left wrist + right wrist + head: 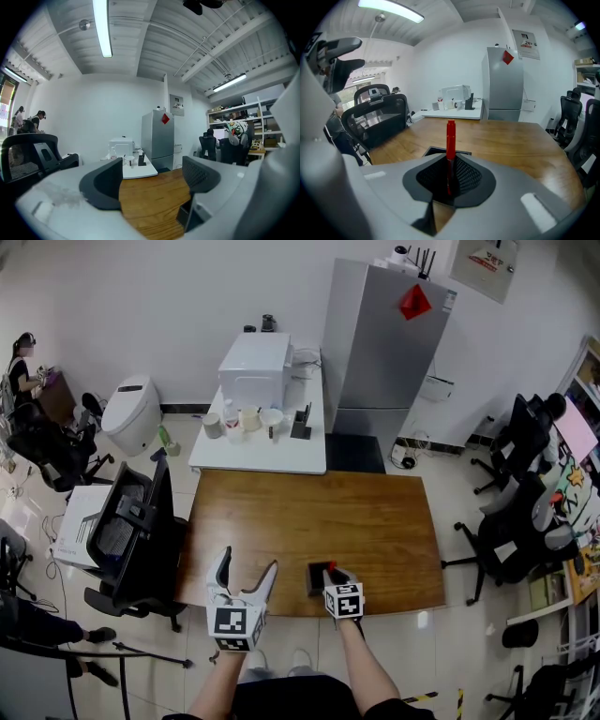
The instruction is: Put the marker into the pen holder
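Note:
My right gripper (449, 180) is shut on a red marker (450, 140) that stands up between its dark pads. In the head view the right gripper (339, 579) hovers at the near edge of the wooden table (309, 521), with the marker's red tip (332, 565) showing just right of the black square pen holder (319, 577). The holder's rim (440, 151) shows just beyond the marker in the right gripper view. My left gripper (244, 579) is held to the left over the table's near edge, jaws spread wide, nothing between them. In its own view the left gripper (152, 180) frames bare tabletop.
A black office chair (141, 531) stands against the table's left side. Beyond the table is a white counter (262, 451) with cups and a white appliance, then a grey fridge (384, 343). More chairs (511, 521) crowd the right. A person sits at far left.

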{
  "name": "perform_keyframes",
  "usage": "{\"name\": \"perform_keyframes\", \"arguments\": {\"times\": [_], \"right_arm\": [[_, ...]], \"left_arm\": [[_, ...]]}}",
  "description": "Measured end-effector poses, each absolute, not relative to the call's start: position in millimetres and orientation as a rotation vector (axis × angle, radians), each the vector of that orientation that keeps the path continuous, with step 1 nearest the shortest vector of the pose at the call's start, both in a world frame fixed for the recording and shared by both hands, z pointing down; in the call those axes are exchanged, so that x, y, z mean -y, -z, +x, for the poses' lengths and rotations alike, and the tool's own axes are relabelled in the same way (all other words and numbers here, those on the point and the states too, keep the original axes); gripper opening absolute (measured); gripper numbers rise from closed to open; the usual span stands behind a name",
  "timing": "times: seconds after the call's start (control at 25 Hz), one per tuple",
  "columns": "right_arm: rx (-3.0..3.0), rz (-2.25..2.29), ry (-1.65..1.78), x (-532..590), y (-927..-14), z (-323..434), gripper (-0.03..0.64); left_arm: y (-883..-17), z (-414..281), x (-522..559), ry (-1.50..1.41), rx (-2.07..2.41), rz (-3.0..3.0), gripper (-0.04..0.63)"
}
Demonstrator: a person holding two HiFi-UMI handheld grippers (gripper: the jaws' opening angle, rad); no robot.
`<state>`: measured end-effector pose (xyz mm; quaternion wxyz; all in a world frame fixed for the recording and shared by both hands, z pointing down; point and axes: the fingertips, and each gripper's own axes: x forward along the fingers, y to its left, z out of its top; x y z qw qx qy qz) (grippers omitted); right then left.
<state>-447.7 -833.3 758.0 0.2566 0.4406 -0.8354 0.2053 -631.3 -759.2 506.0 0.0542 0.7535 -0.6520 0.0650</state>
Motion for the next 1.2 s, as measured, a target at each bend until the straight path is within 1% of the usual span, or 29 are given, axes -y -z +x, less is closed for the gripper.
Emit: {"name": "perform_keyframes", "arguments": {"times": [0.32,0.4,0.44,0.56,0.6,0.68,0.84,1.04,1.2], "right_arm": [[2.213,1.160,-0.548,833,-761,-451,0.054],[2.212,1.157,-0.553,832,-761,-452,0.063],[2.212,1.155,-0.559,831,-761,-453,0.086],[2.227,1.169,-0.566,828,-746,-455,0.211],[2.250,1.190,-0.554,829,-733,-456,0.241],[2.327,1.239,-0.518,830,-697,-460,0.259],[2.531,1.320,-0.394,826,-602,-471,0.264],[2.746,1.459,-0.107,803,-482,-478,0.264],[2.840,1.552,0.039,779,-431,-479,0.262]], "left_arm": [[-504,-632,761,-0.183,1.968,2.292,0.403],[-506,-633,760,-0.187,1.966,2.295,0.403],[-507,-633,760,-0.189,1.965,2.295,0.403],[-509,-634,759,-0.186,1.957,2.290,0.403],[-510,-635,759,-0.186,1.955,2.288,0.403],[-512,-636,759,-0.184,1.952,2.285,0.403],[-508,-640,757,-0.173,1.963,2.292,0.403],[-489,-651,753,-0.155,2.013,2.313,0.403],[-474,-661,744,-0.157,2.057,2.327,0.403]]}}
